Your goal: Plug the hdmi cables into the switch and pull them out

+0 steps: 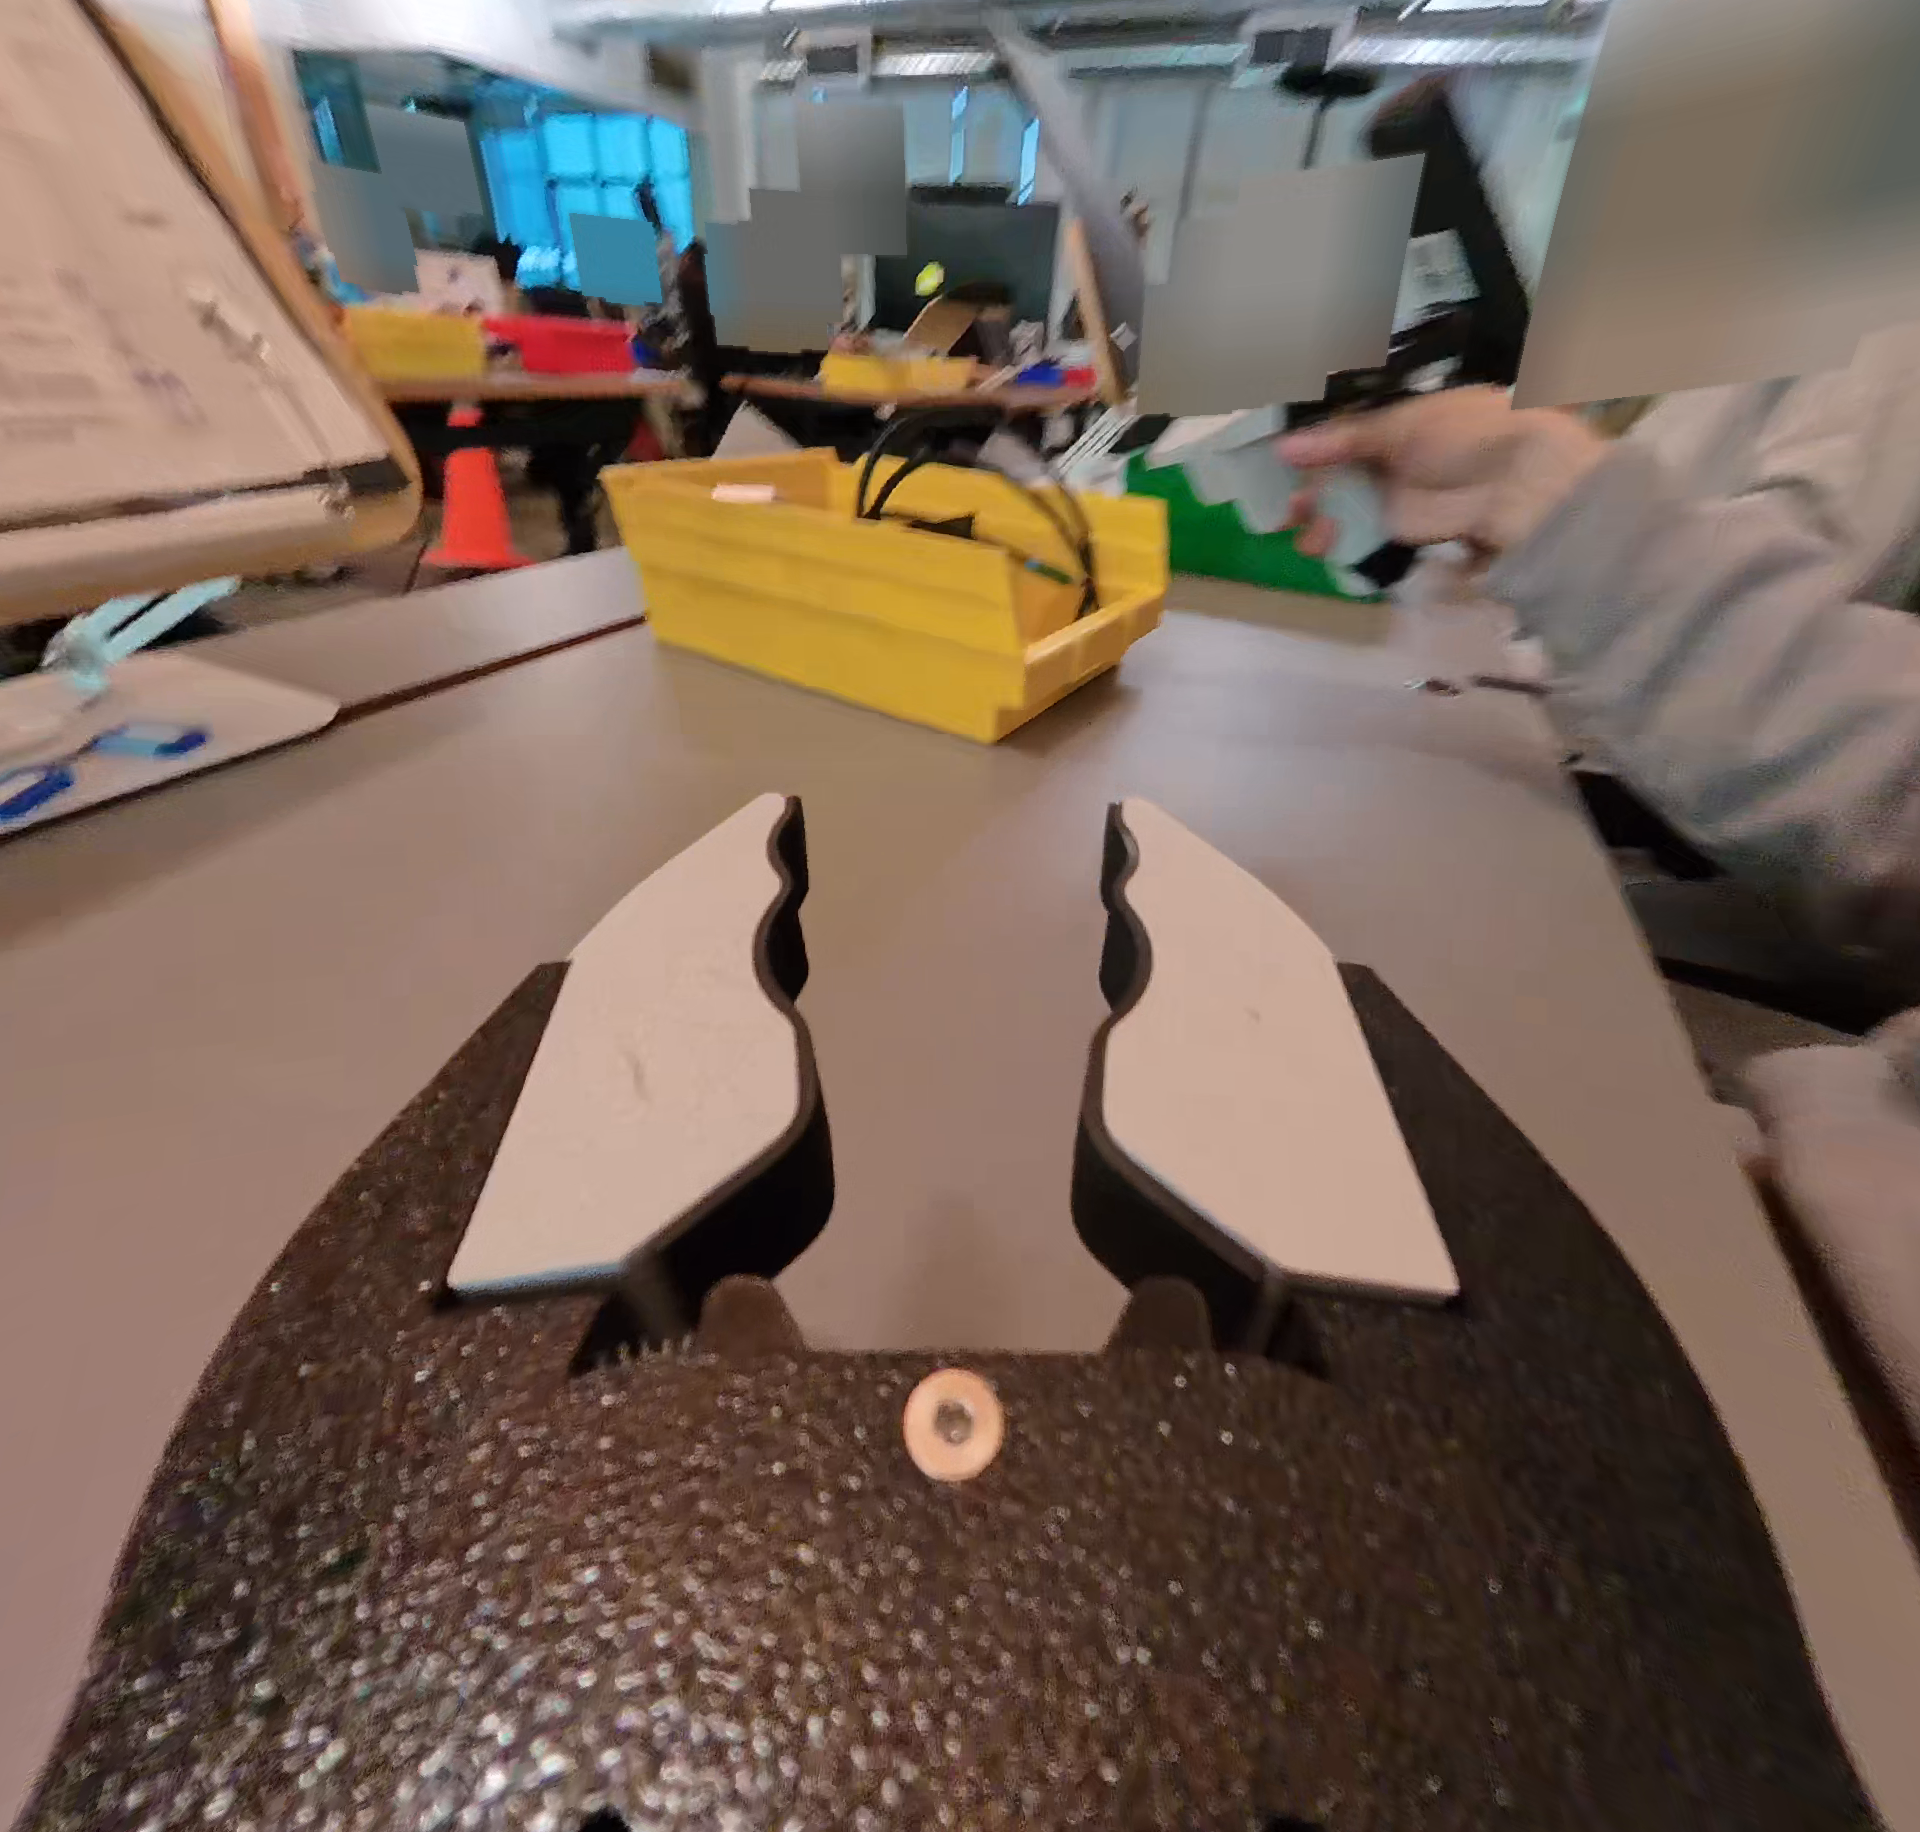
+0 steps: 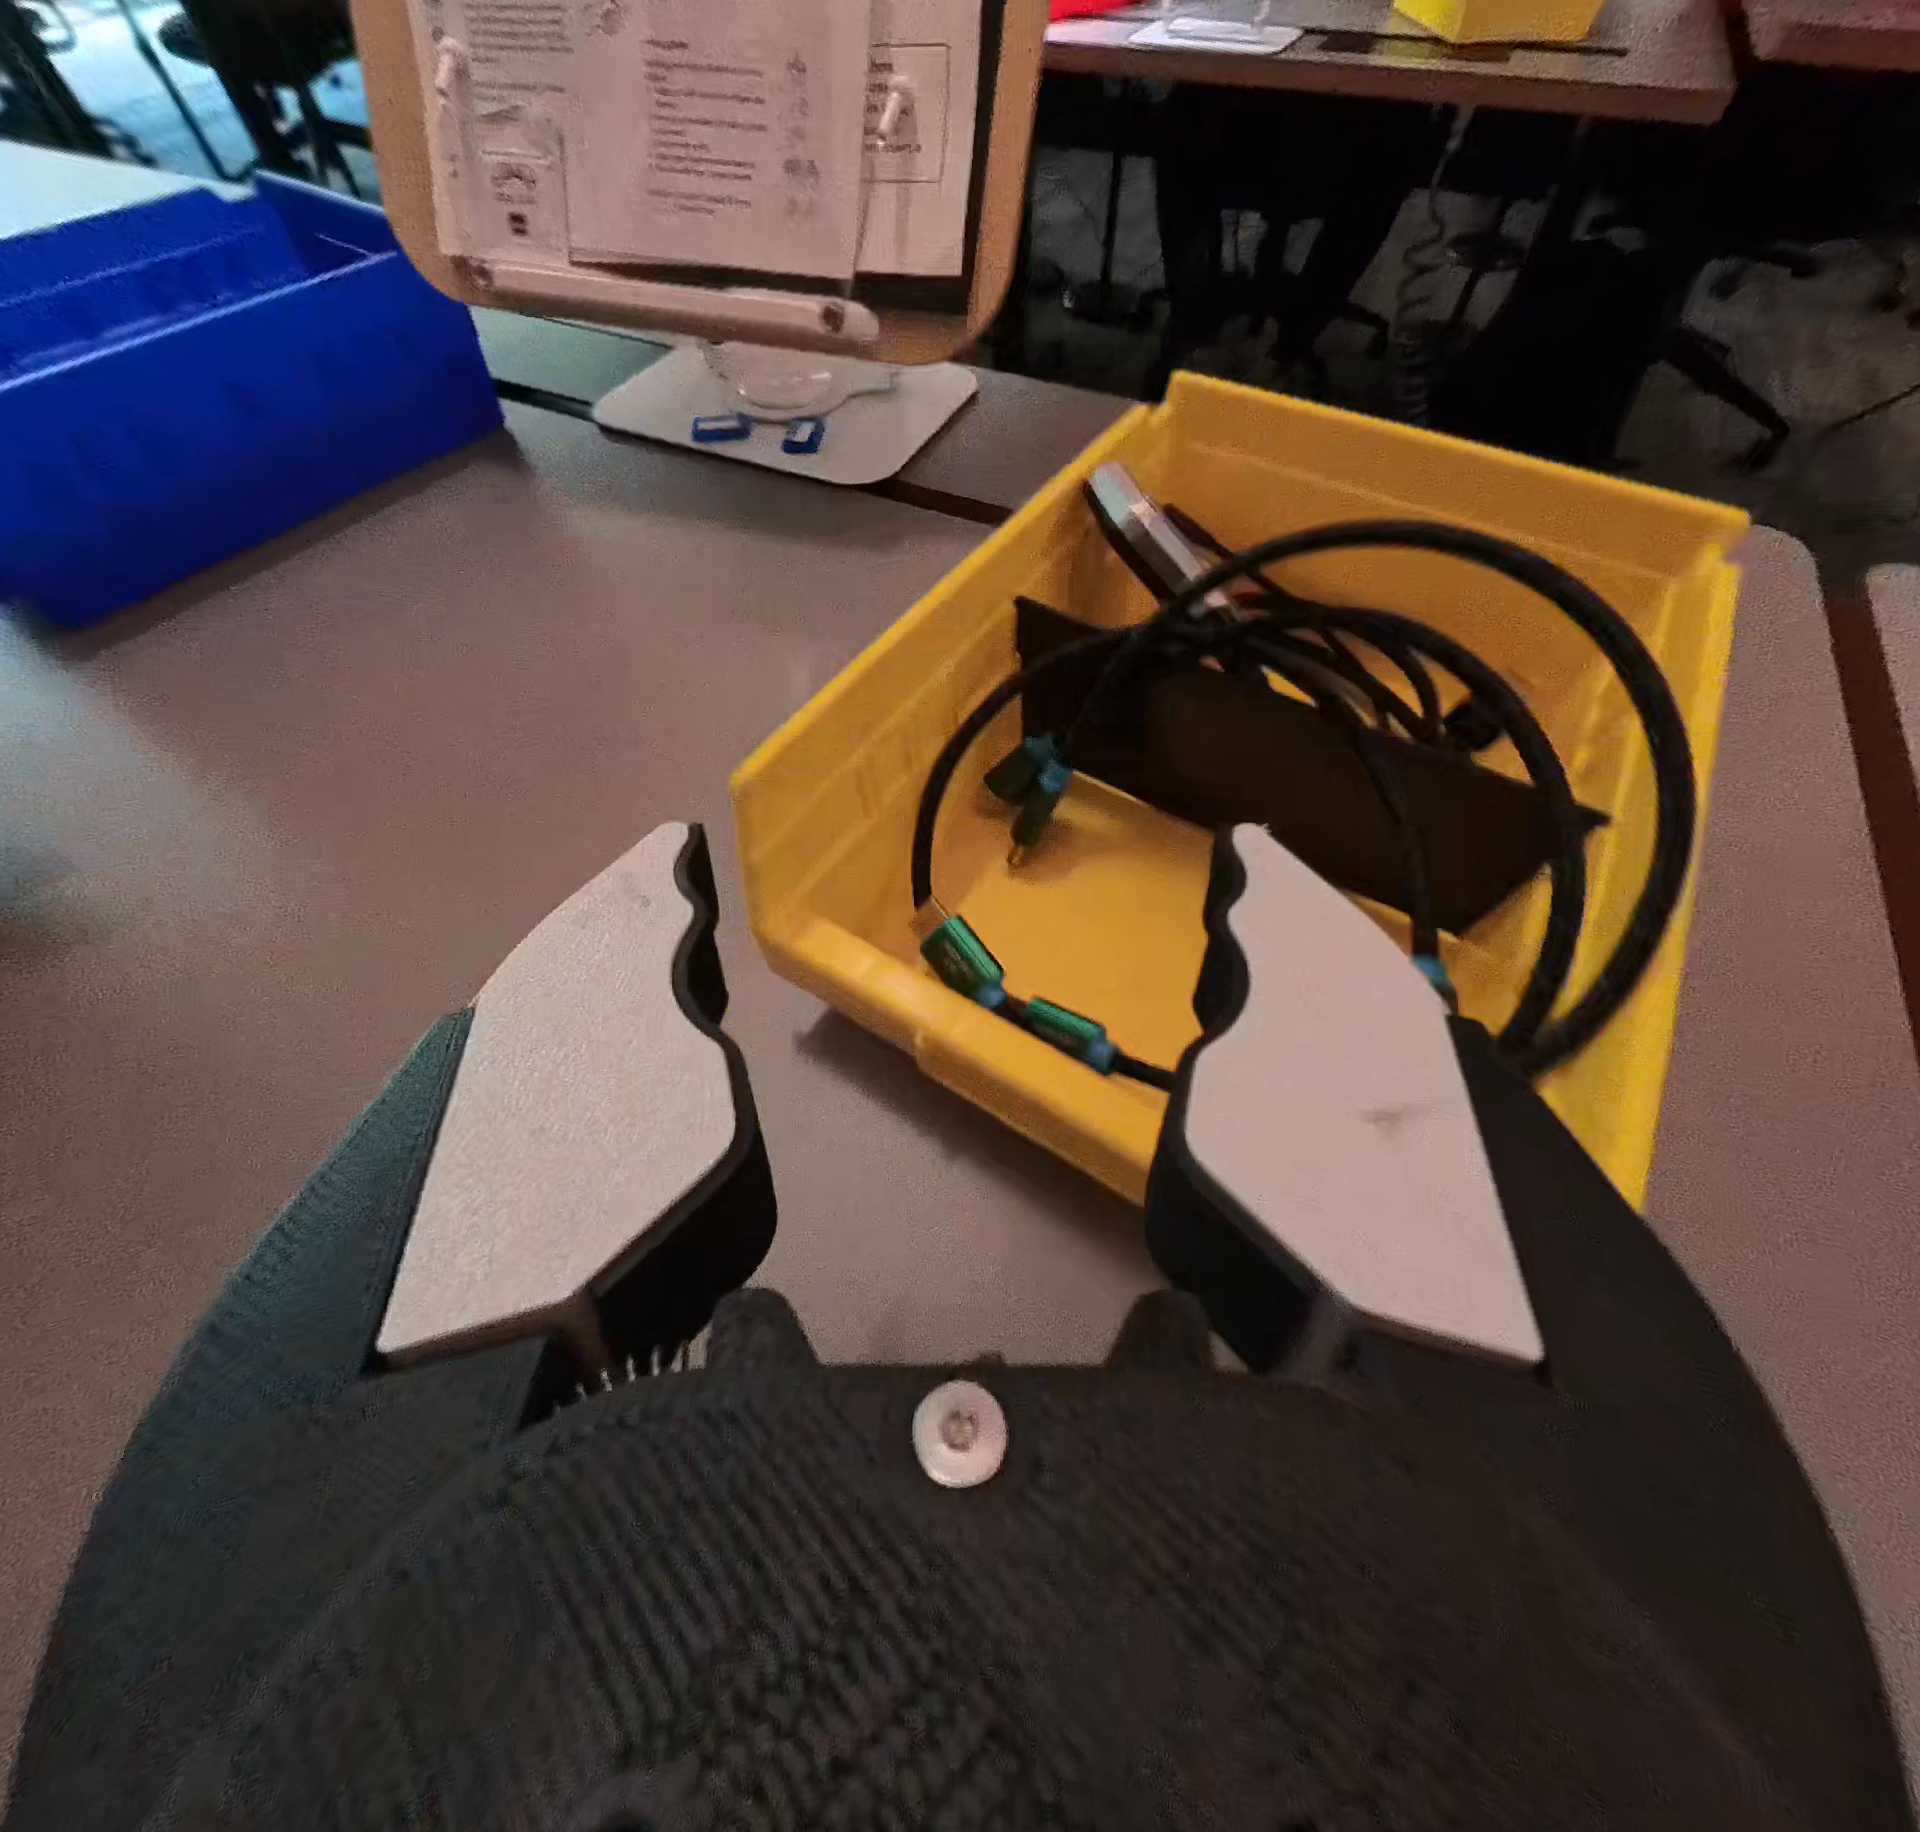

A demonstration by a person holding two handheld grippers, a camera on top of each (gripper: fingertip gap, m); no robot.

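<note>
Near the table's [image 2: 416,743] far right corner sits a yellow bin [image 2: 862,774] holding coiled black HDMI cables [image 2: 1621,702] with green plugs [image 2: 961,954] and a black box, likely the switch [image 2: 1299,795]. Right gripper [image 2: 961,847]: fingers spread wide, empty, hovering at the bin's near edge; right finger [image 2: 1340,1086] overlaps the bin, plugs just ahead between the fingers. Left gripper [image 1: 956,816]: fingers wide, empty, above bare table [image 1: 312,951], well short of the bin [image 1: 831,629]. Paper stand [image 2: 707,120] at far edge.
</note>
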